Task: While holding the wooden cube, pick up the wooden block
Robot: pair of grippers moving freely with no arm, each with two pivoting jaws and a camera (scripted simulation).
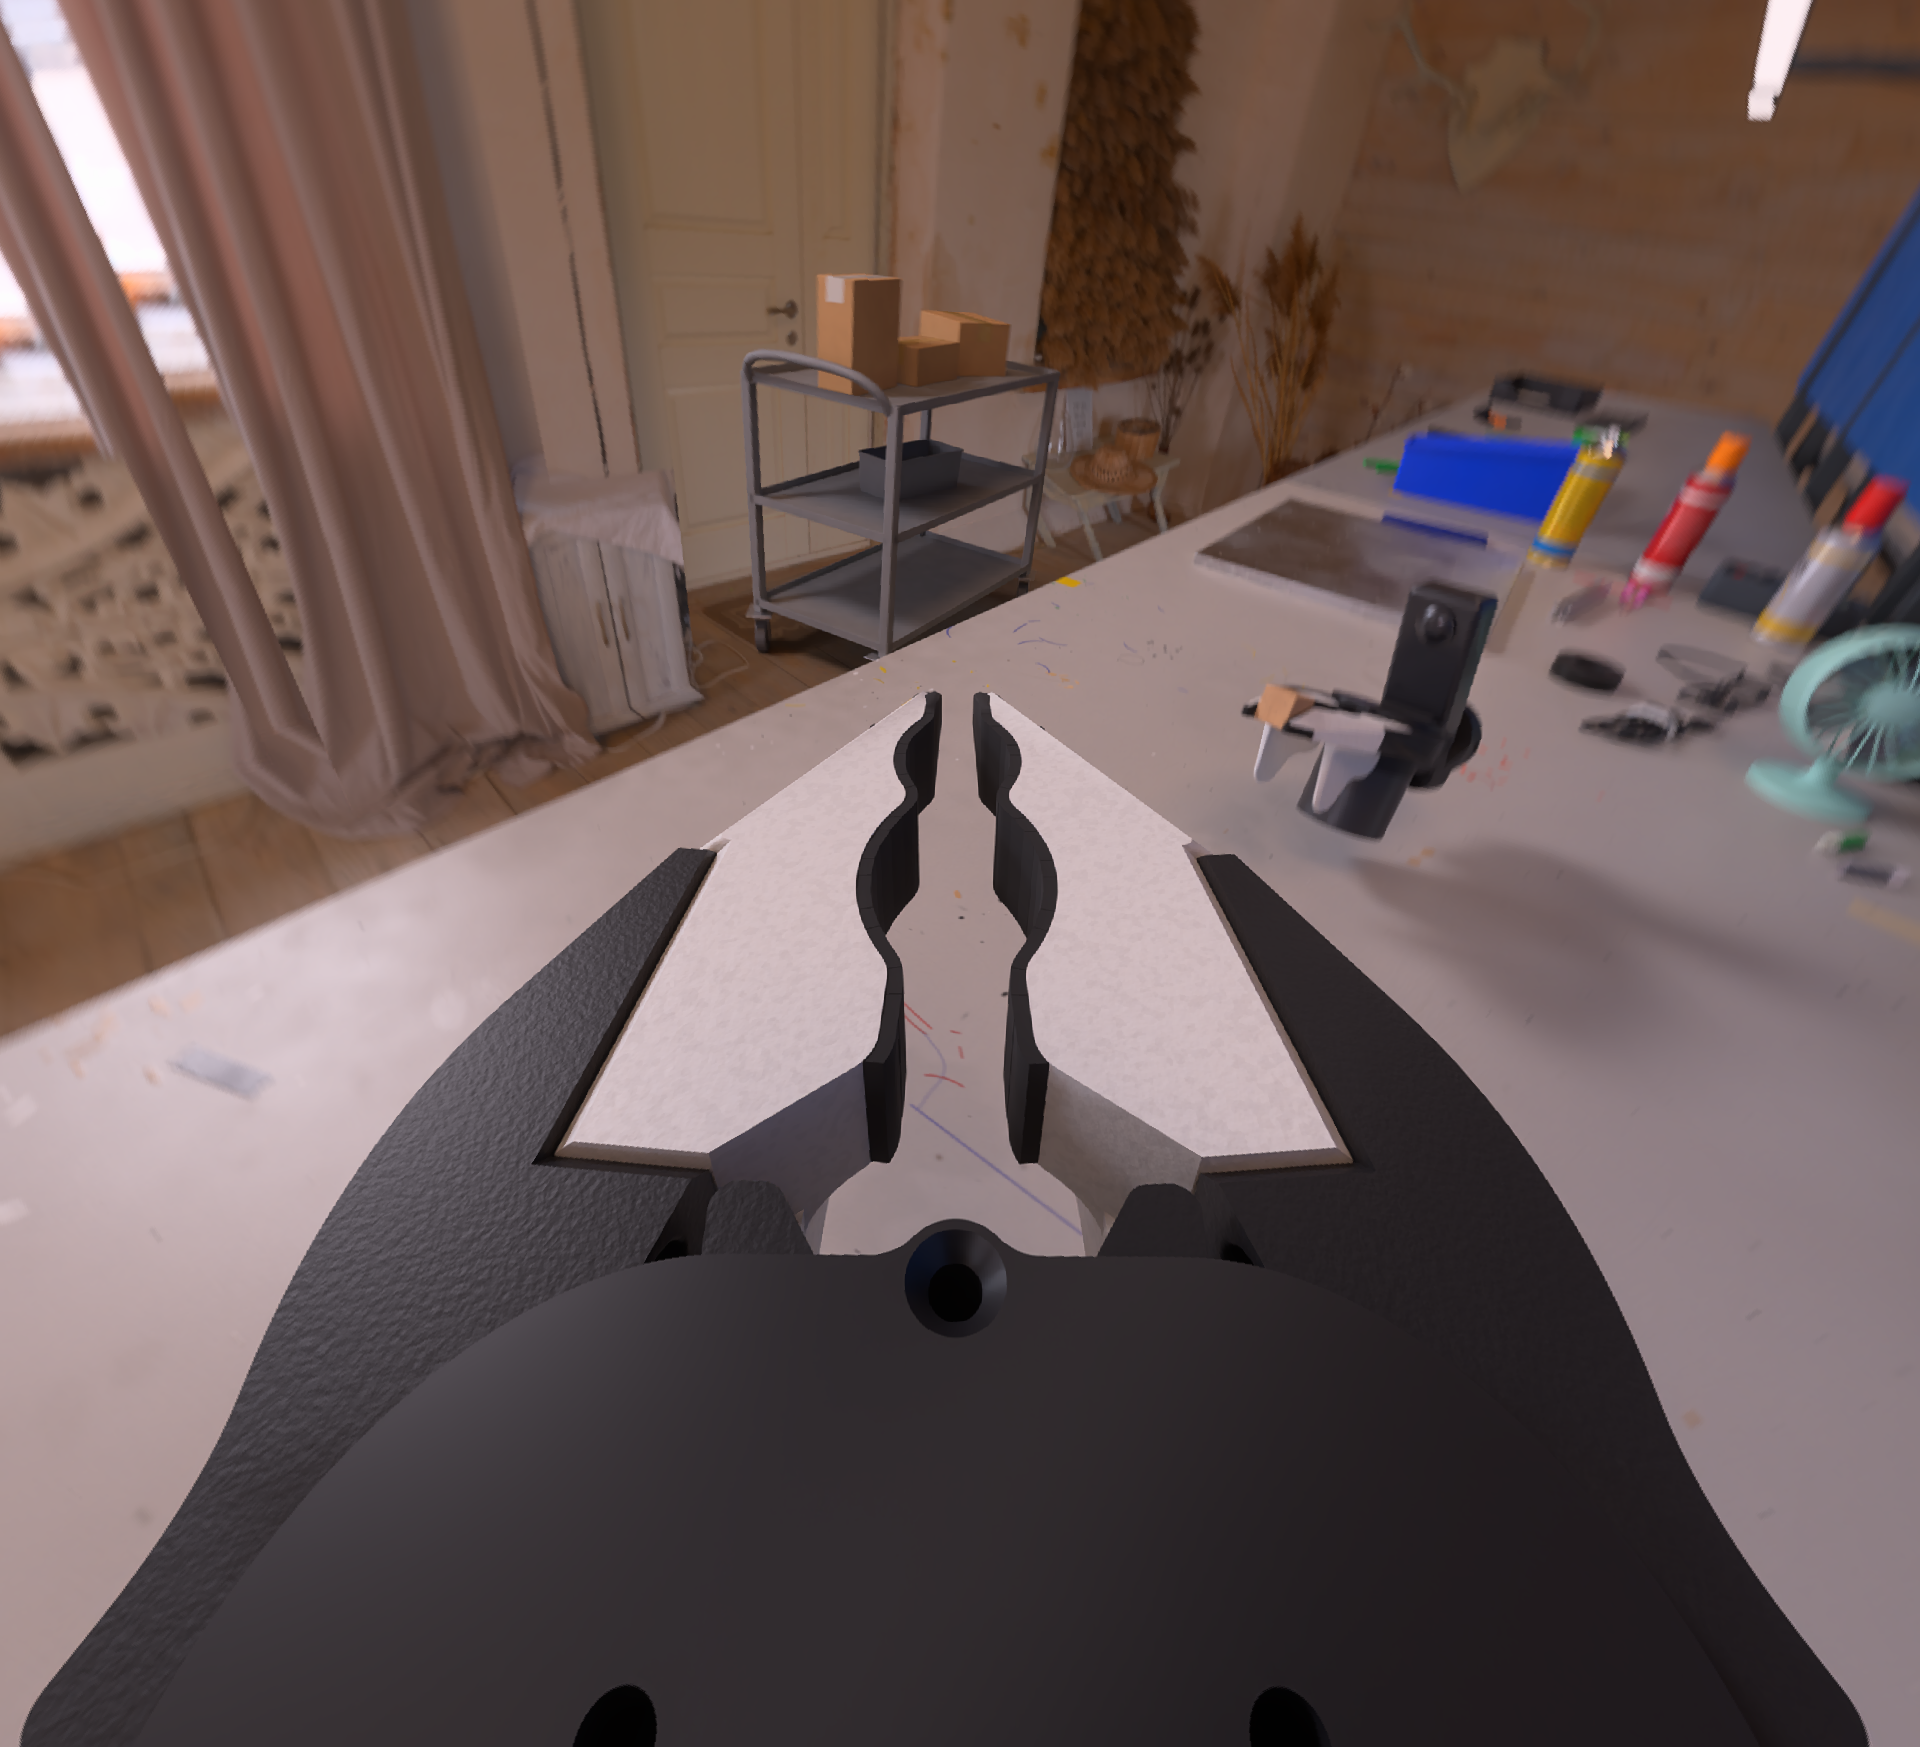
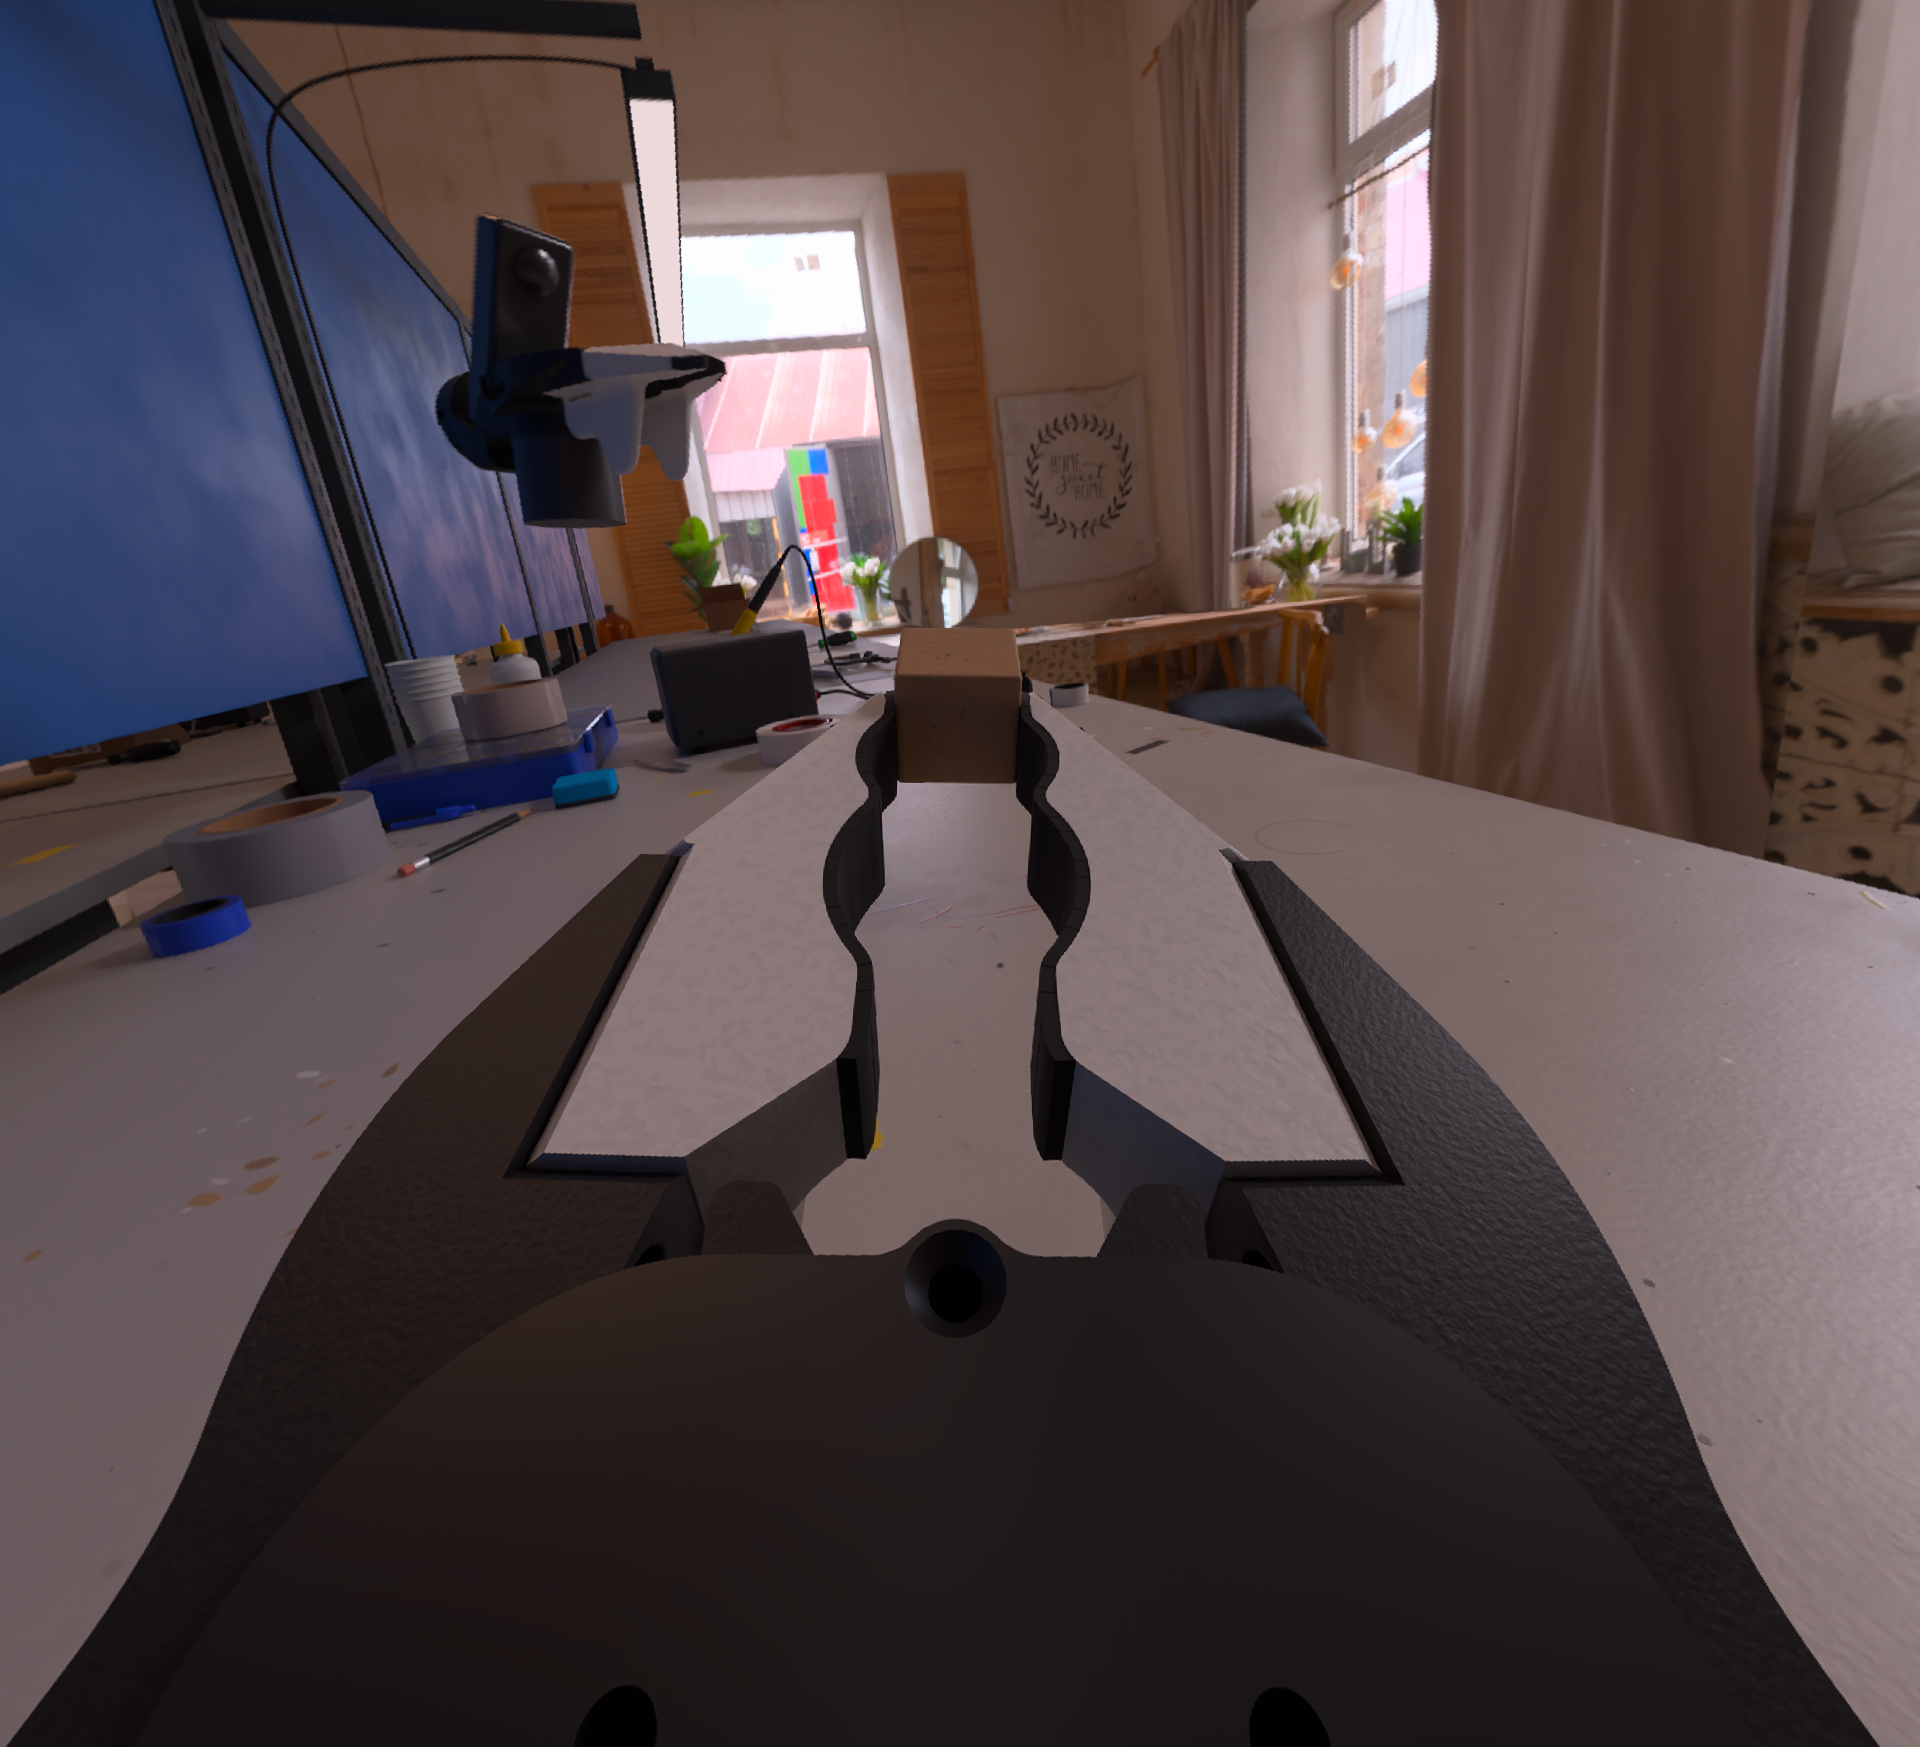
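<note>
In the right wrist view my right gripper [image 2: 956, 712] is shut on a light wooden cube [image 2: 956, 731], held at the fingertips a little above the grey table [image 2: 1507, 1022]. The left wrist view shows that gripper [image 1: 1262, 712] farther right with the cube [image 1: 1285, 708] in its tips. My left gripper [image 1: 956, 705] hangs above the table [image 1: 312, 1126] near its far edge, fingers almost together with nothing between them. It also shows in the right wrist view [image 2: 707, 367], raised at the upper left. No other wooden block shows in either view.
Spray cans [image 1: 1574, 502], a teal fan [image 1: 1860, 710] and small tools crowd the table's right side. A grey cart [image 1: 894, 492] stands on the floor beyond the edge. Tape rolls [image 2: 281, 840], a black box [image 2: 732, 684] and blue panels [image 2: 156, 347] line the left.
</note>
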